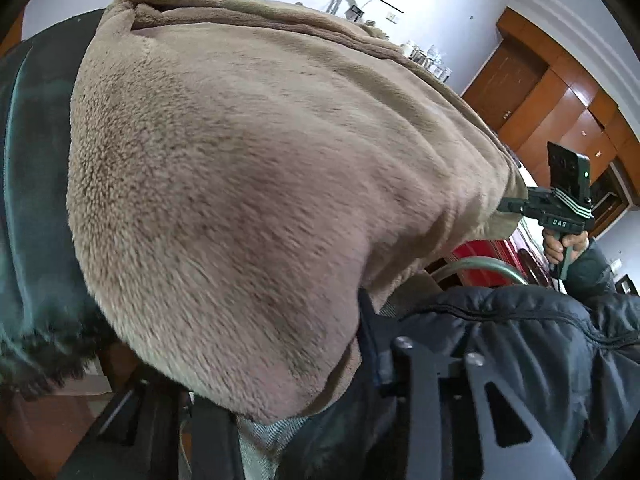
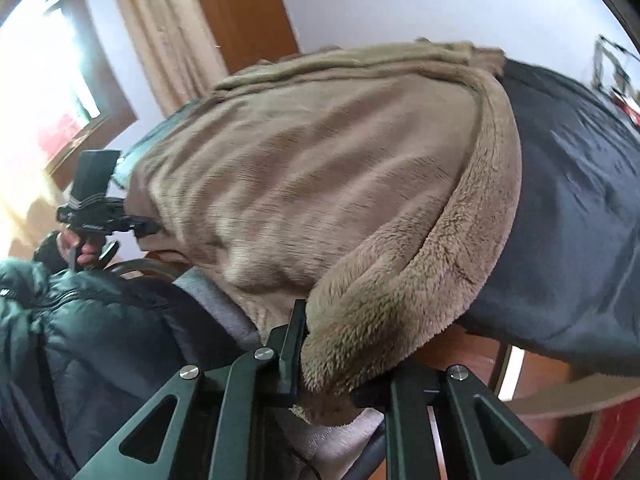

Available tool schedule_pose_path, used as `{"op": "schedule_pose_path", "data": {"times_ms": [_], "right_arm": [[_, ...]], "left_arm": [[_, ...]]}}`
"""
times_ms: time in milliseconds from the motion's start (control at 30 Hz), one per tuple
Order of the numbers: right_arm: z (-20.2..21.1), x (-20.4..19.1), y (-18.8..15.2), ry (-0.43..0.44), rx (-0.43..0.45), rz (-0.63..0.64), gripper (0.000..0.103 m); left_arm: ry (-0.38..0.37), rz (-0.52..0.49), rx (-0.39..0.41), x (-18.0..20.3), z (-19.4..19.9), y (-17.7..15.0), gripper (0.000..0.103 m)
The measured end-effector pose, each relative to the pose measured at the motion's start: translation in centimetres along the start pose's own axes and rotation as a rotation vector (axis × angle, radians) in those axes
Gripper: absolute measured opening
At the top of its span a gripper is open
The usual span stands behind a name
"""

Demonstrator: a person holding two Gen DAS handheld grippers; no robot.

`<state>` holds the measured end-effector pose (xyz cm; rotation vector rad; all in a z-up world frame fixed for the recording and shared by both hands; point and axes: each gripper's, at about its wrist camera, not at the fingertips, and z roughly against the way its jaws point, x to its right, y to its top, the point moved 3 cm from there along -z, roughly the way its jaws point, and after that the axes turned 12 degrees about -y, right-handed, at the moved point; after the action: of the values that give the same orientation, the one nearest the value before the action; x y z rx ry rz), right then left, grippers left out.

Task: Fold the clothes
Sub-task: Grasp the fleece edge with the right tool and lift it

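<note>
- Up close, a tan fleece-lined coat point(image 1: 248, 168) with a dark outer shell point(image 2: 572, 200) fills both views, lifted and spread between the two tongs over a wooden tabletop point(image 2: 472, 352).
- Right tongs point(image 2: 332, 360) are clenched on the coat's plush edge.
- Left tongs point(image 2: 150, 226) bite the opposite edge, seen from the right wrist view; its own camera is smothered by fleece.
- Person's black puffer jacket point(image 1: 520, 344) sits below; wooden cabinets point(image 1: 560, 100) and a beige curtain point(image 2: 168, 32) stand behind.
</note>
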<state>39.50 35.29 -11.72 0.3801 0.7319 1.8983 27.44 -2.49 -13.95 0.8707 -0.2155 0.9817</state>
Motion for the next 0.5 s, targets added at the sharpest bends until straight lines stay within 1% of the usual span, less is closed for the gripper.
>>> {"op": "schedule_pose_path", "data": {"times_ms": [133, 267, 400, 500], "right_arm": [[2.2, -1.0, 0.6, 0.059, 0.106, 0.043, 0.017], [3.9, -1.3, 1.7, 0.096, 0.202, 0.039, 0.017], [5.1, -0.8, 2.9, 0.126, 0.268, -0.008, 0.017], [5.6, -0.5, 3.8, 0.151, 0.311, -0.050, 0.017]], "left_arm": [[-0.006, -0.012, 0.003, 0.8, 0.8, -0.2, 0.026], [-0.026, -0.033, 0.021, 1.9, 2.0, 0.1, 0.024], [-0.068, -0.060, 0.084, 3.5, 4.0, 0.7, 0.024], [-0.103, -0.071, 0.157, 4.1, 6.0, 1.6, 0.024]]}}
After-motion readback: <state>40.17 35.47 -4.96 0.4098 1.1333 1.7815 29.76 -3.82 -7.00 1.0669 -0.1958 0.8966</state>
